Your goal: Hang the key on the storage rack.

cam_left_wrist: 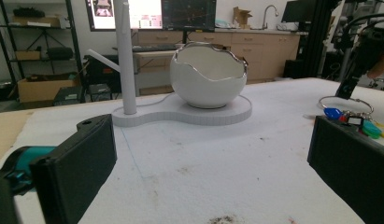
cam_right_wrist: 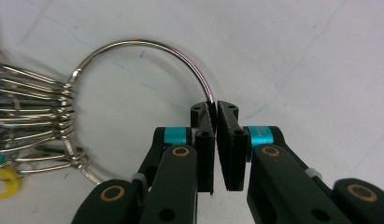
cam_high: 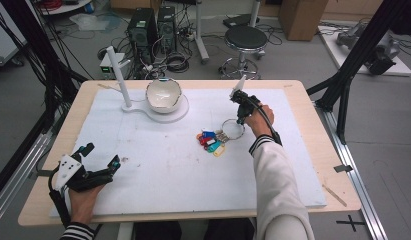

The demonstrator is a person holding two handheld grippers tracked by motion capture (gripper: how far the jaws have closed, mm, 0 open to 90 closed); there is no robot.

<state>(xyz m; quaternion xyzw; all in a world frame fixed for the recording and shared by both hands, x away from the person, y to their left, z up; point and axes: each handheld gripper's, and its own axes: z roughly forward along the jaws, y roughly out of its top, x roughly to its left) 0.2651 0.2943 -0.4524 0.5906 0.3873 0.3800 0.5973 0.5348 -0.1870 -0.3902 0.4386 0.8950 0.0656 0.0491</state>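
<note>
A large metal key ring lies on the white mat with several smaller rings and coloured key tags on its left side. My right gripper points down at it and is shut on the ring's wire, which runs between the two pads. In the high view the right gripper sits at the ring's right edge. My left gripper rests open near the mat's front left corner, nothing between its jaws. From the left gripper view the key ring shows at the far right, under the other gripper.
A white egg-shaped bowl sits on a flat white stand with an upright white post at the back of the mat. The wooden table's edge runs past the mat on the right.
</note>
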